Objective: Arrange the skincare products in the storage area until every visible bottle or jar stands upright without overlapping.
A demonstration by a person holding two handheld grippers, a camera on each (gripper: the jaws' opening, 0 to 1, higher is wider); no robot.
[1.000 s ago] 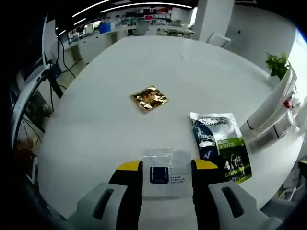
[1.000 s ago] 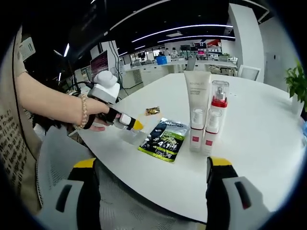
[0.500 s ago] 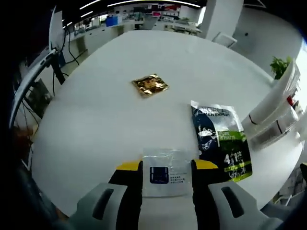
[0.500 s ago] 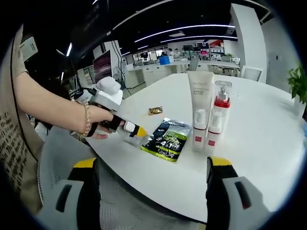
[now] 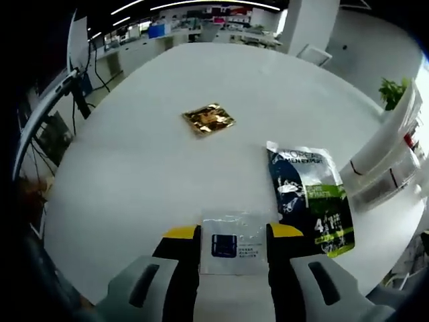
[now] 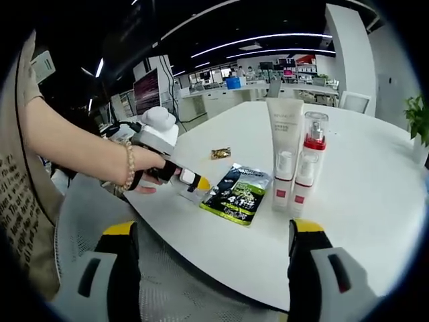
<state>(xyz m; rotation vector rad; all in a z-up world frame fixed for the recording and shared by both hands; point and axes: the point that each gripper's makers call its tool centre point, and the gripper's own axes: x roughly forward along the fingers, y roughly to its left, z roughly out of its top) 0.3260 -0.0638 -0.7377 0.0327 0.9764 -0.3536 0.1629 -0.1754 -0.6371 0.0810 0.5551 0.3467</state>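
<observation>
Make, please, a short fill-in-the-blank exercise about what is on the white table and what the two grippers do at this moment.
1. The left gripper holds a clear ____ between its jaws.
2. The dark green pouch lies ____ on the white table.
3. The tall white tube and the red-collared bottle both stand ____.
4. The right gripper's jaws are ____ and hold nothing.

Missing words: sachet; flat; upright; open
</observation>
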